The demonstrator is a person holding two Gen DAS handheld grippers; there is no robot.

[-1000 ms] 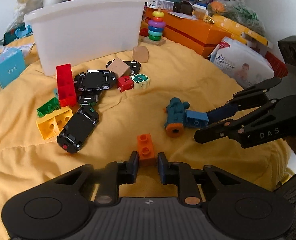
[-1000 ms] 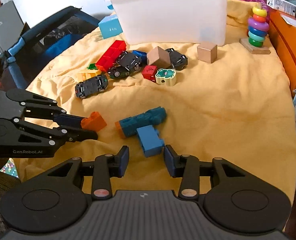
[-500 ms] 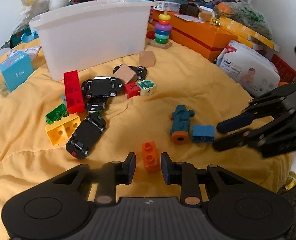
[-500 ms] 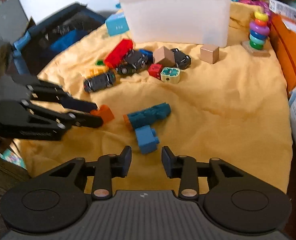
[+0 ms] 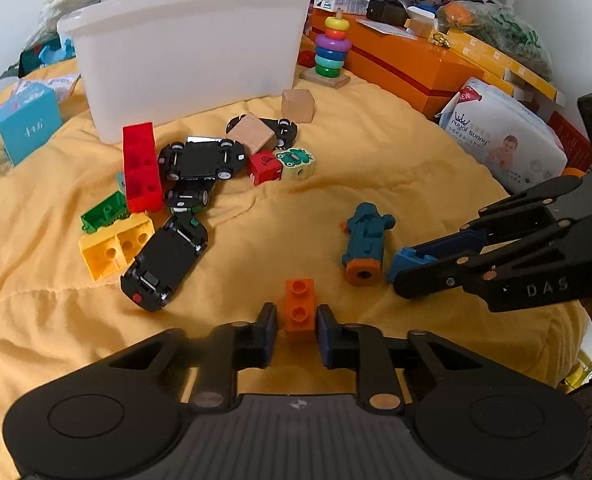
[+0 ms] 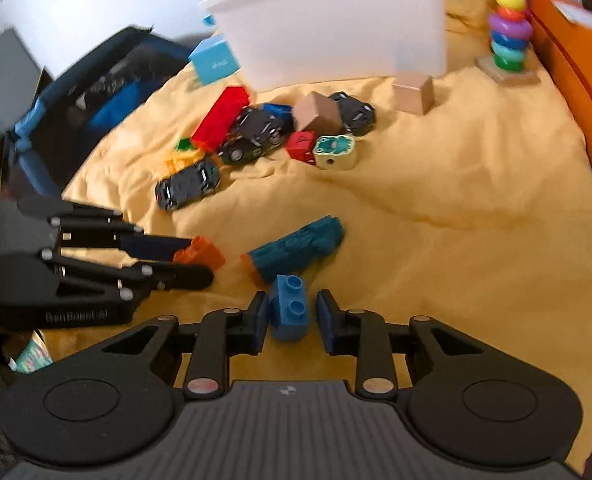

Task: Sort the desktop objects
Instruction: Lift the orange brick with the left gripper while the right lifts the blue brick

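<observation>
While both sets of jaws are closing, each straddles a brick without yet pinching it: the left tool (image 5: 295, 322) has the orange two-stud brick (image 5: 299, 303) standing between its pads with slim gaps on either side, and the right tool (image 6: 289, 316) brackets the blue brick (image 6: 290, 306), whose one side looks to be at or near a pad while the other stays clear. Both bricks rest on the yellow quilt (image 5: 376, 184), pulled apart from the rest, probably so a straight pinch can lift them cleanly. Just beyond lies the teal toy figure (image 5: 366, 240) on its side. Farther out sits the jumble of black toy cars (image 5: 164, 260), the red brick (image 5: 141, 166) and wooden cubes (image 5: 298, 100), before the white bin (image 5: 192, 52), the likely destination.
</observation>
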